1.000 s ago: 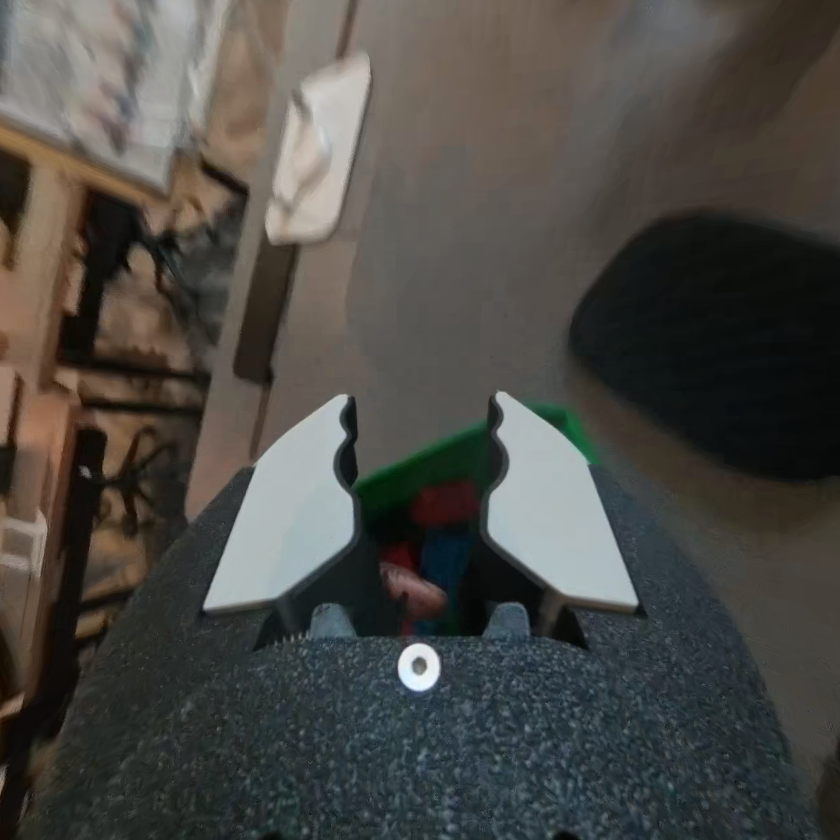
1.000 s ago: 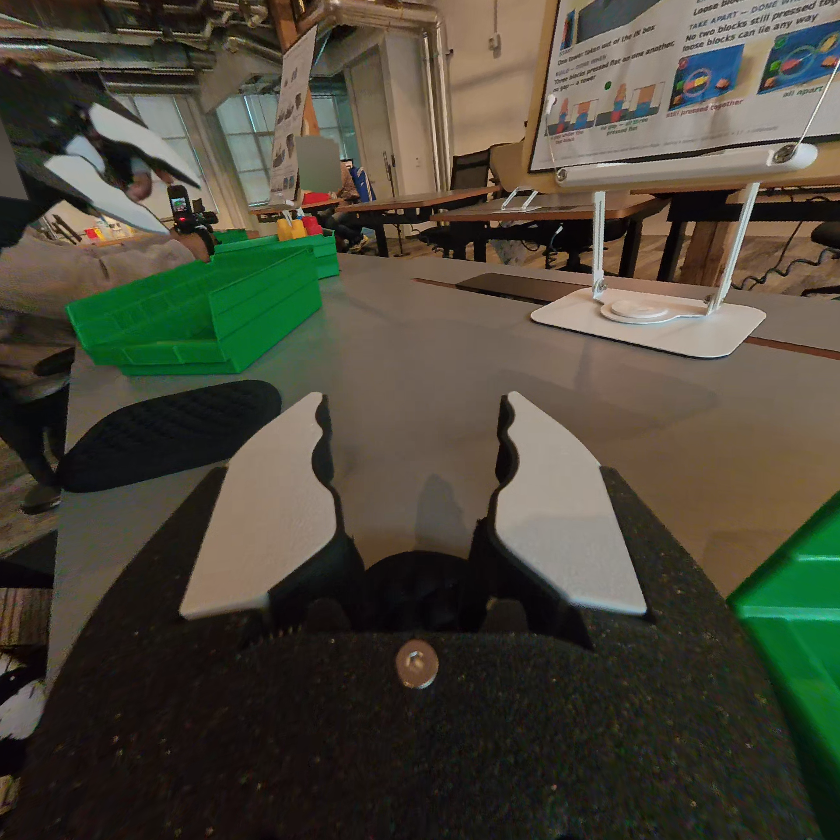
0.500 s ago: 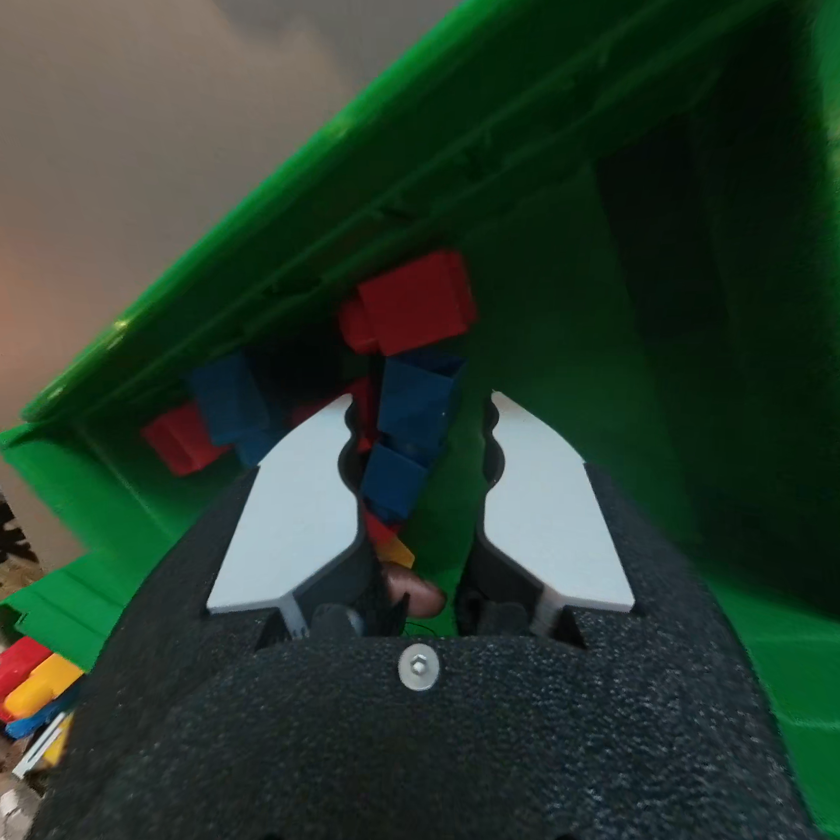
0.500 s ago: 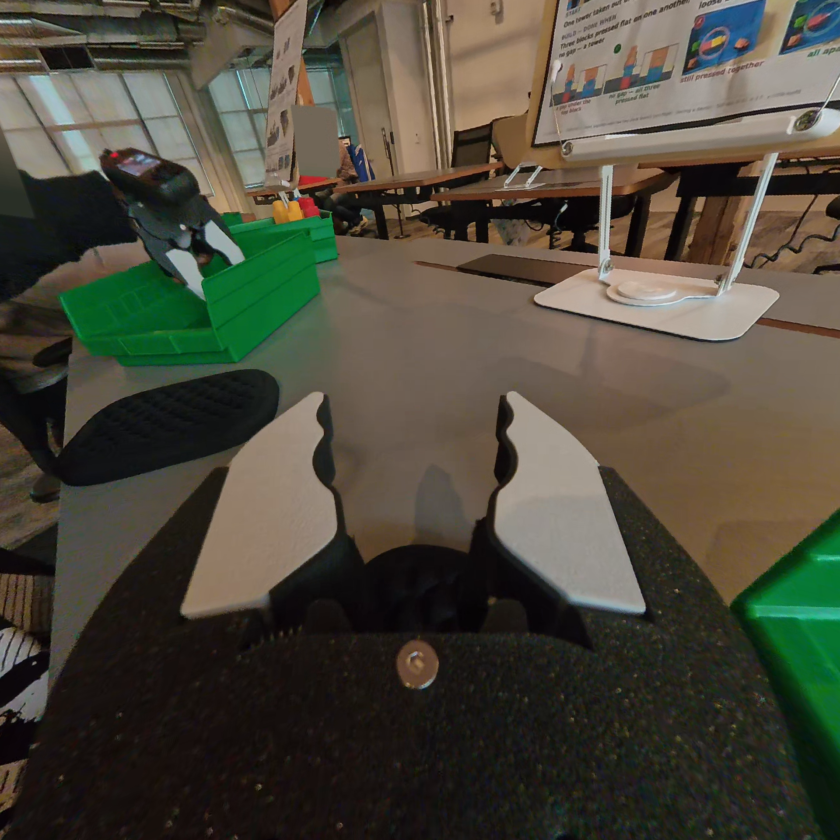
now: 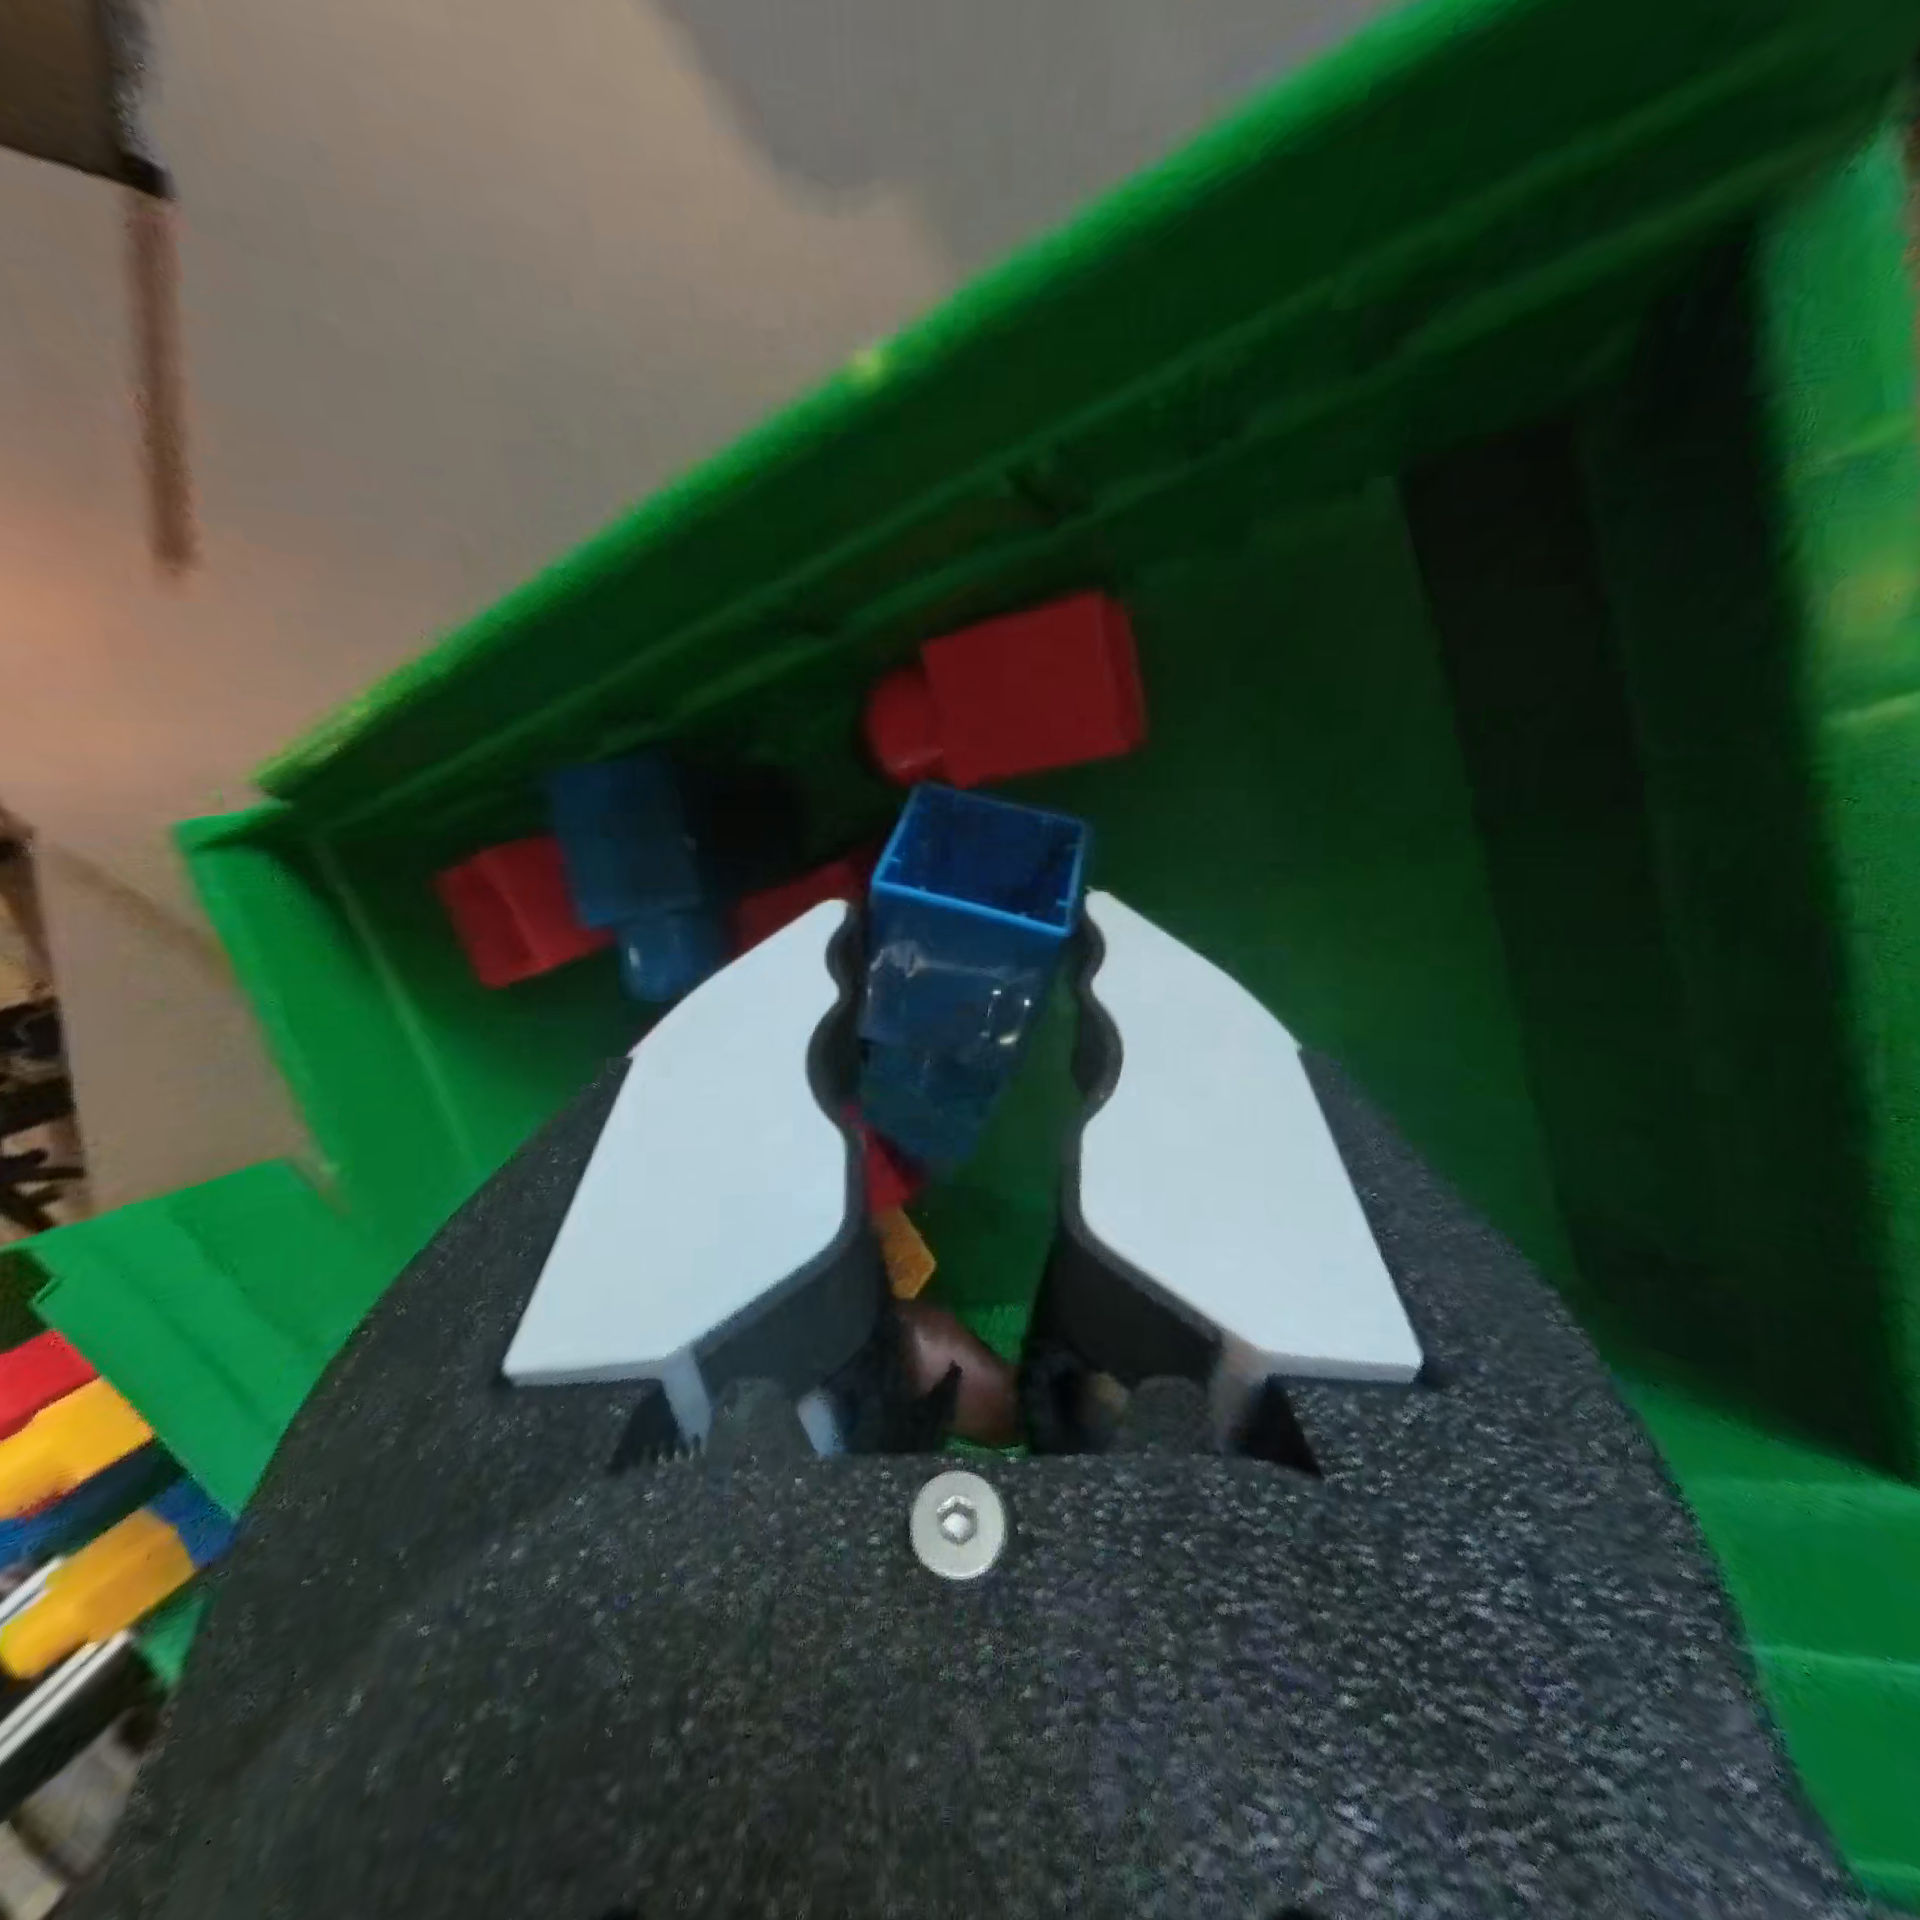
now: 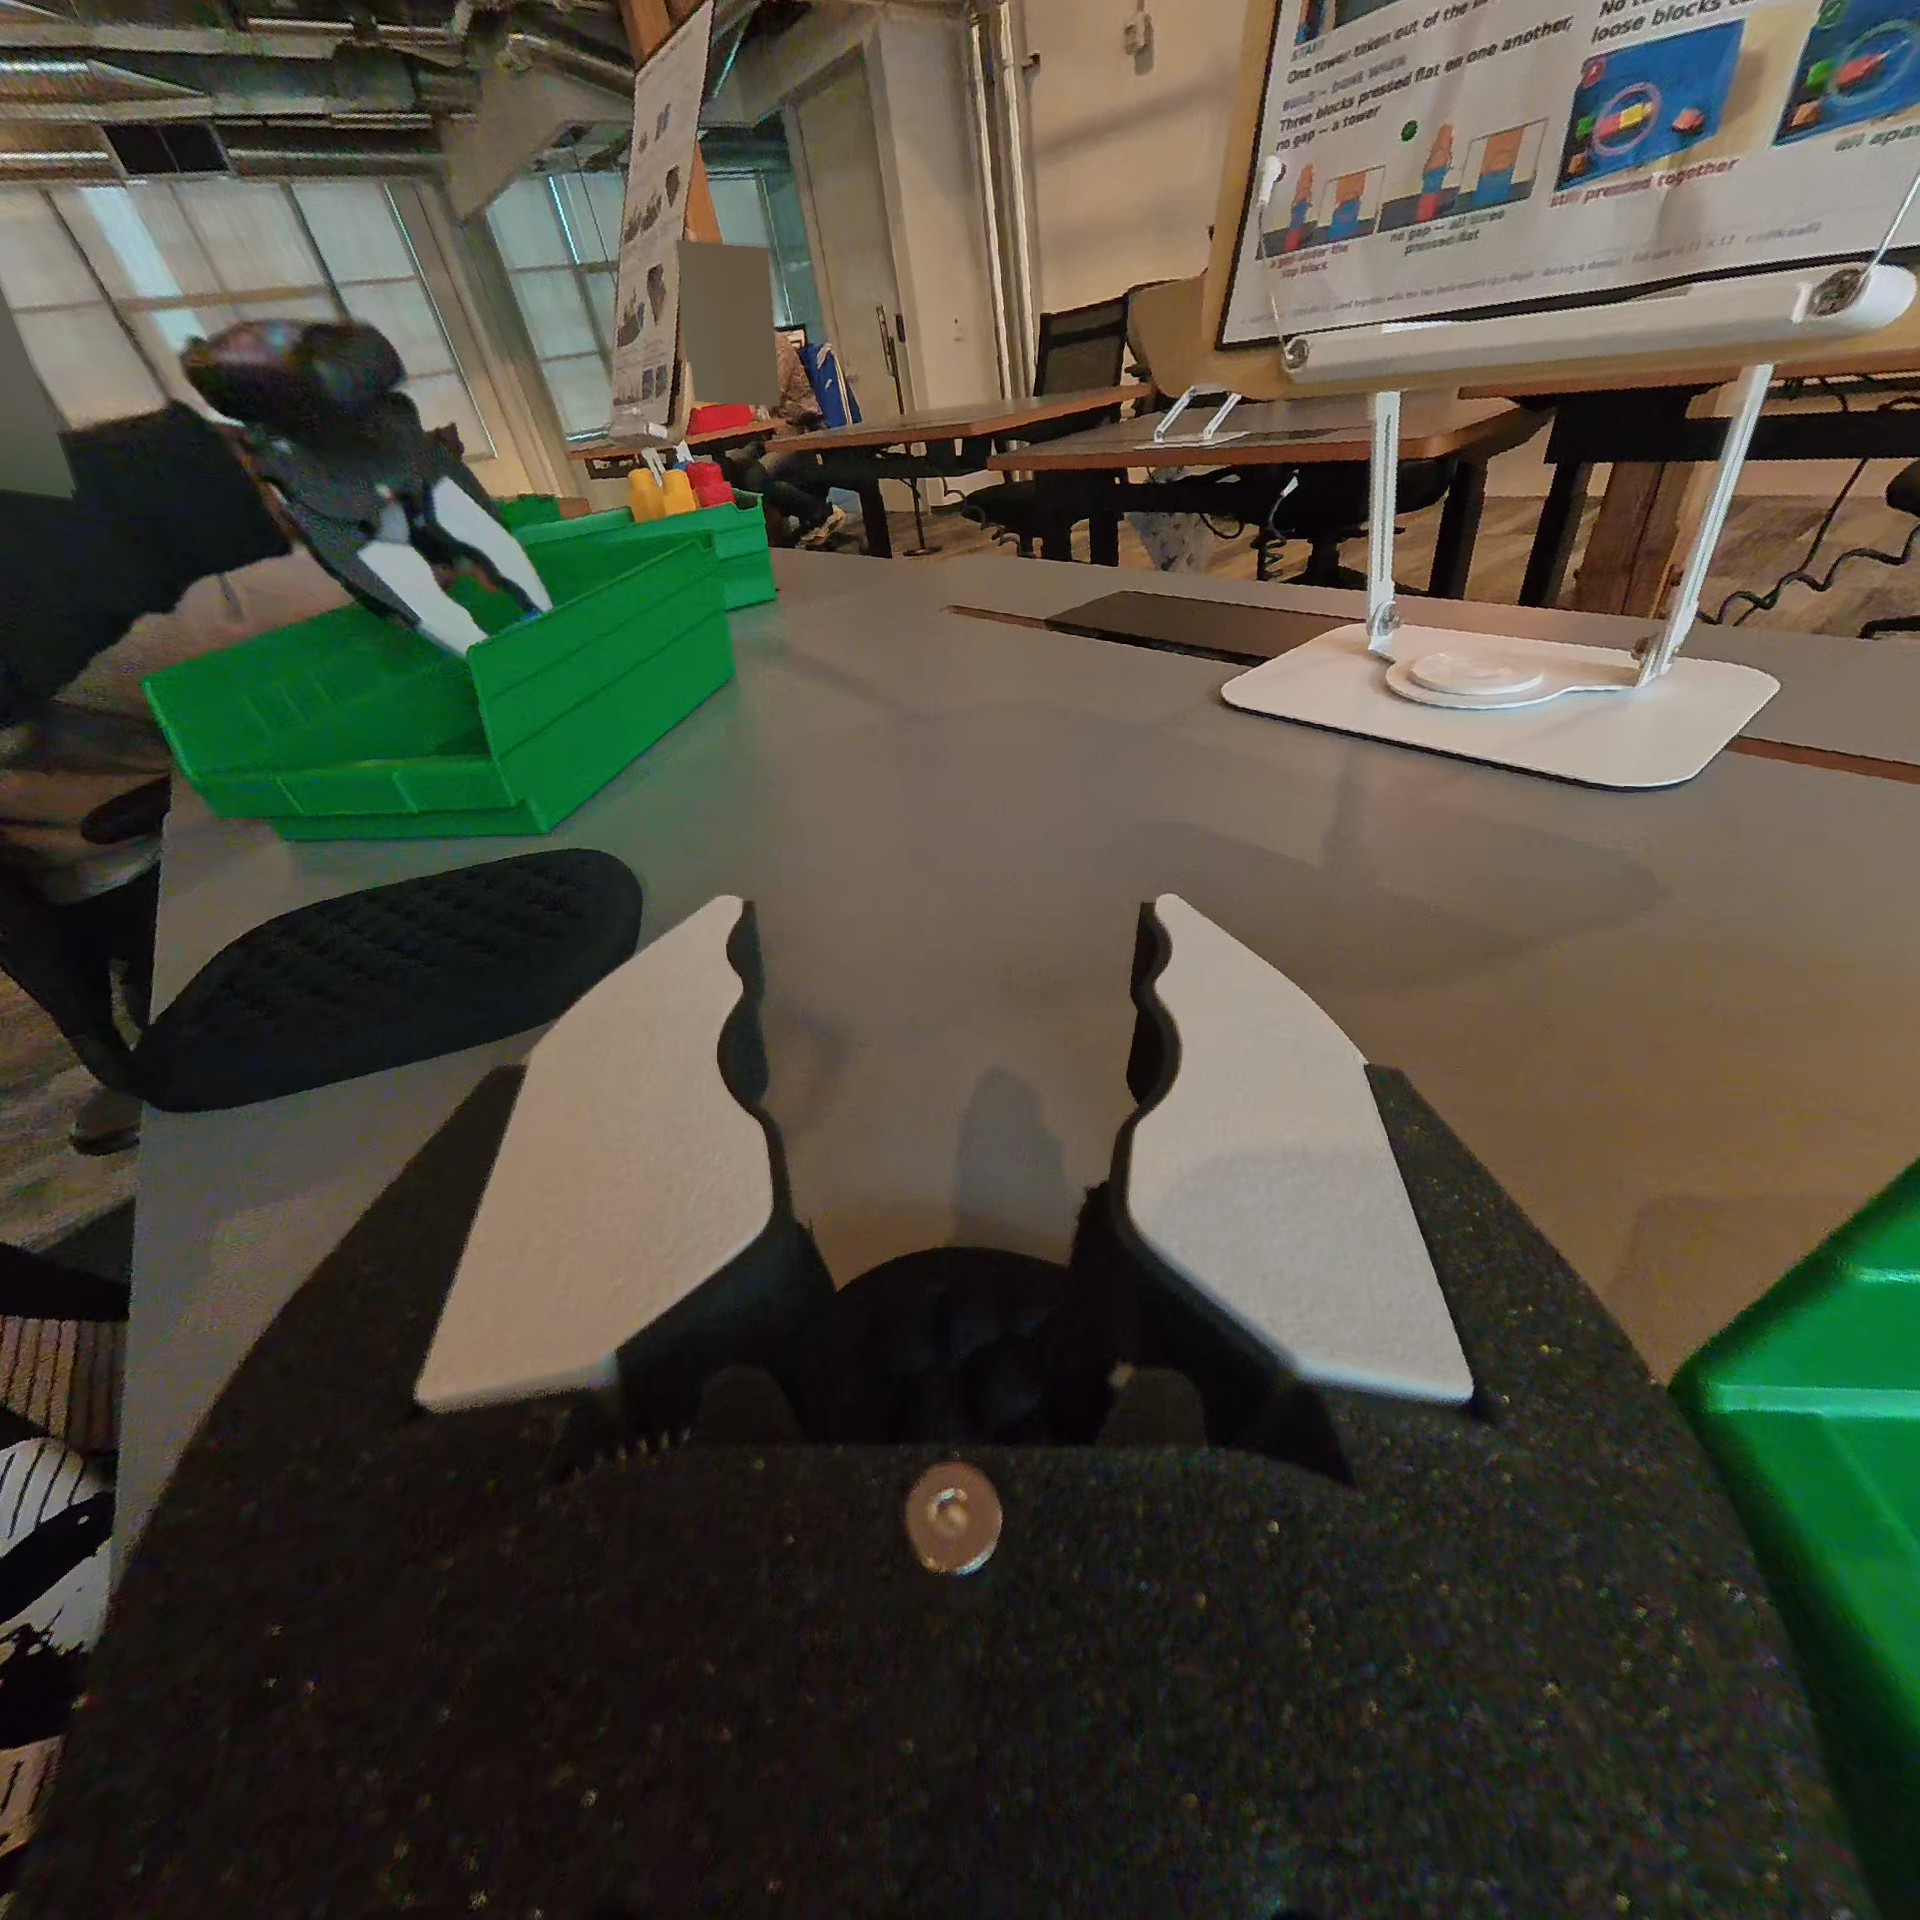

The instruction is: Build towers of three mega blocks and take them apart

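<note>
Left wrist view: the left tongs [image 5: 961, 925] are reaching down into the green bin [image 5: 1195, 416] and pinching a blue block [image 5: 961, 966] across its two flat side walls, hollow open end facing away from the camera; the frame is slightly blurred, so I cannot tell whether the block is clear of the bin floor; other loose blocks are lying behind it near the far wall, a red block [image 5: 1013, 686], a second blue block [image 5: 634, 873] and another red block [image 5: 509, 914] partly under that one; judgement: the piece is looking like thin-walled hollow plastic, light, stiff and rather glossy, so it is likely to slip or twist if pinched near an edge; the flat opposite walls around mid-height seem the best hold, leaving stud and open socket free for pressing onto a mate. Right wrist view: the right tongs [image 6: 945, 914] are spread wide and holding nothing, hovering over the grey counter [image 6: 1039, 790]; the left tongs [image 6: 473, 592] are showing at far left, dipping into the green bin [image 6: 582, 707]; a black pad [image 6: 384, 966] is lying near the counter's edge, a white document stand [image 6: 1496, 696] farther right.
</note>
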Demonstrator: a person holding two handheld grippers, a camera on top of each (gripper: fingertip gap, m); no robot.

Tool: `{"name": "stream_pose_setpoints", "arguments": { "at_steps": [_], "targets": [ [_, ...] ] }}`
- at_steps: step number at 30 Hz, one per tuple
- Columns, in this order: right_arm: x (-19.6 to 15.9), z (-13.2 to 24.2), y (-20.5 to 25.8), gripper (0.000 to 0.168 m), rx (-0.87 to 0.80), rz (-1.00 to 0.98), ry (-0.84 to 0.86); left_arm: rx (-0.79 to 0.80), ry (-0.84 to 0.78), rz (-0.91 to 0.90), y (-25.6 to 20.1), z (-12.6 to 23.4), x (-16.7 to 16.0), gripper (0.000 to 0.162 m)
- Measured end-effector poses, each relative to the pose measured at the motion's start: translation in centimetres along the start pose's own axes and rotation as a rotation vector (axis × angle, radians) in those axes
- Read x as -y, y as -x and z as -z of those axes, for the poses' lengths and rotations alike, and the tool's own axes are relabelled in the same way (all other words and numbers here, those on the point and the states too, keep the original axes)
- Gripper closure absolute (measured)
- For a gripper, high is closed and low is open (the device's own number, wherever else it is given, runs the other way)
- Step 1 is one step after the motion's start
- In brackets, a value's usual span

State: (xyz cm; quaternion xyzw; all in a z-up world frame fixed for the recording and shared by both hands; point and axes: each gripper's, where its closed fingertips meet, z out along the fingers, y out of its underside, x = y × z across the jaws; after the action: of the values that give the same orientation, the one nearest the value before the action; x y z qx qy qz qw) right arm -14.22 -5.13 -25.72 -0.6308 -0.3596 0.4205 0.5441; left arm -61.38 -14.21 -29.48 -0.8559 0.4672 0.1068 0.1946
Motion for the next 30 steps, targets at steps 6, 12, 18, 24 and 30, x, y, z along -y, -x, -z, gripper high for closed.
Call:
{"name": "stream_pose_setpoints", "arguments": {
  "at_steps": [6, 12, 18, 24, 30],
  "targets": [
    [-0.3, -0.3, 0.4, 0.102, 0.01, 0.032, 0.027, 0.192, -0.344, 0.116, 0.4, 6.1, 4.7, 0.125],
    [-0.8, -0.6, 0.8, 0.104, 0.018, 0.065, 0.06, 0.368, -0.897, 0.296, -1.4, 13.4, 12.3, 0.126],
    [-1.4, -0.9, 1.1, 0.105, 0.03, 0.078, 0.102, 0.286, -1.379, 0.467, -5.6, 16.9, 20.3, 0.126],
    [-1.5, -1.0, 1.5, 0.106, 0.048, 0.094, 0.108, -0.067, -1.7, 0.601, -9.2, 16.7, 26.4, 0.126],
    [0.1, -0.7, 3.7, 0.104, 0.193, 0.113, 0.014, -0.387, -1.864, 0.692, -12.4, 15.7, 30.5, 0.127]
  ]
}}
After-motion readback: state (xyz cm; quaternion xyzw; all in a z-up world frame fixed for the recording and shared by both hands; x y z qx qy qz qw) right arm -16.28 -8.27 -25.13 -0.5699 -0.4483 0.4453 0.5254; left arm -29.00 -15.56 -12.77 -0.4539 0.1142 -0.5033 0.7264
